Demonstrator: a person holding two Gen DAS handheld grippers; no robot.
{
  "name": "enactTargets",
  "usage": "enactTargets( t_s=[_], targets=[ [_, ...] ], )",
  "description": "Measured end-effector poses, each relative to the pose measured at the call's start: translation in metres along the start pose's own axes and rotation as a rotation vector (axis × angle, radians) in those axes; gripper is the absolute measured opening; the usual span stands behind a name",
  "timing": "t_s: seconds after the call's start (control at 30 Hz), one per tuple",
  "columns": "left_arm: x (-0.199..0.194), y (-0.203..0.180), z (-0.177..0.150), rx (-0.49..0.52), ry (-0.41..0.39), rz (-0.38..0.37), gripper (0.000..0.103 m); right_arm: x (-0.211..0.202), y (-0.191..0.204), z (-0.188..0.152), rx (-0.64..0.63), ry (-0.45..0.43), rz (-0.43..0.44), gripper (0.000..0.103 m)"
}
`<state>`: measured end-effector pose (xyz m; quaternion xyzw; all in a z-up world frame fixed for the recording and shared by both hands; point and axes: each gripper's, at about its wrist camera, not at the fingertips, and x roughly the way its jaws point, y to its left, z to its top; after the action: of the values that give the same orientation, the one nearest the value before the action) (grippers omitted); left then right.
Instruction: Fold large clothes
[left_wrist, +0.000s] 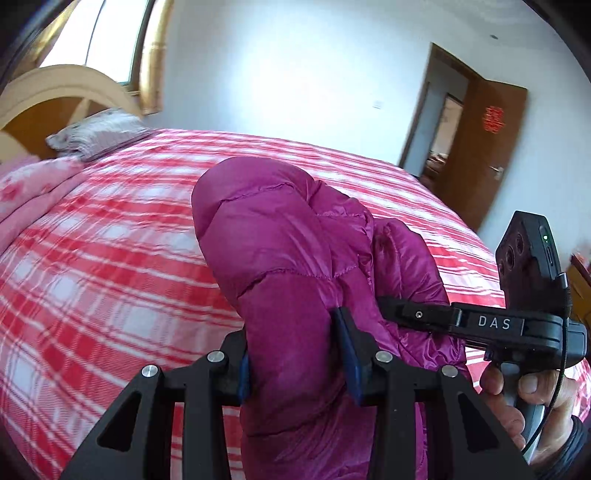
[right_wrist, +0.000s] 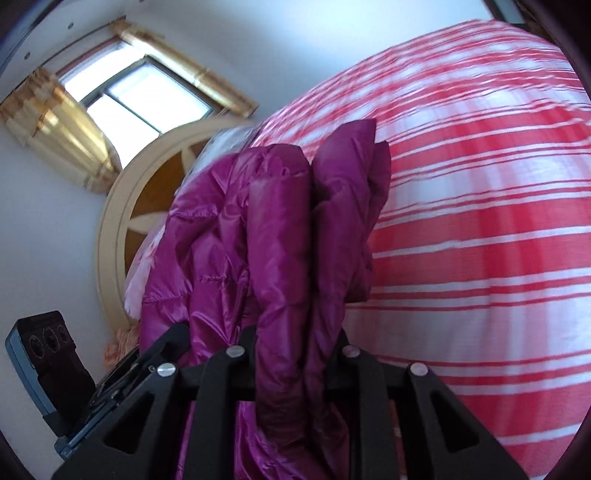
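A magenta quilted down jacket (left_wrist: 273, 229) is bunched up and lifted above the red-and-white checked bed (left_wrist: 110, 258). My left gripper (left_wrist: 295, 332) is shut on a thick fold of it, with blue pads pressing both sides. Just to the right, my right gripper (left_wrist: 391, 308) bites into the same bundle, and a hand (left_wrist: 532, 398) holds its handle. In the right wrist view the right gripper (right_wrist: 295, 343) is shut on folded layers of the jacket (right_wrist: 258, 221), which hide the fingertips. The two grippers sit close together.
The checked bed sheet (right_wrist: 480, 221) fills most of both views. A cream and brown headboard (left_wrist: 55, 96) and a pillow (left_wrist: 99, 133) lie at the far left. An open brown door (left_wrist: 484, 147) stands at the right, and a curtained window (right_wrist: 140, 96) is above the headboard.
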<state>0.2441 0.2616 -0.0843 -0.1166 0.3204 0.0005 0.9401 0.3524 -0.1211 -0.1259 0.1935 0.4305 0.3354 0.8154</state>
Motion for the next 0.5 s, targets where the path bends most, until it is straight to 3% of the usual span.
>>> enactTargets(
  t_s=[0.33, 0.5],
  targets=[
    [0.006, 0.080, -0.017, -0.095, 0.035, 0.086, 0.041, 0.096, 0.037, 0.003, -0.034, 0.135, 0.046, 0.022],
    [0.012, 0.104, -0.029, -0.127, 0.049, 0.118, 0.043, 0.109, 0.036, 0.004, -0.030, 0.154, 0.046, 0.022]
  ],
)
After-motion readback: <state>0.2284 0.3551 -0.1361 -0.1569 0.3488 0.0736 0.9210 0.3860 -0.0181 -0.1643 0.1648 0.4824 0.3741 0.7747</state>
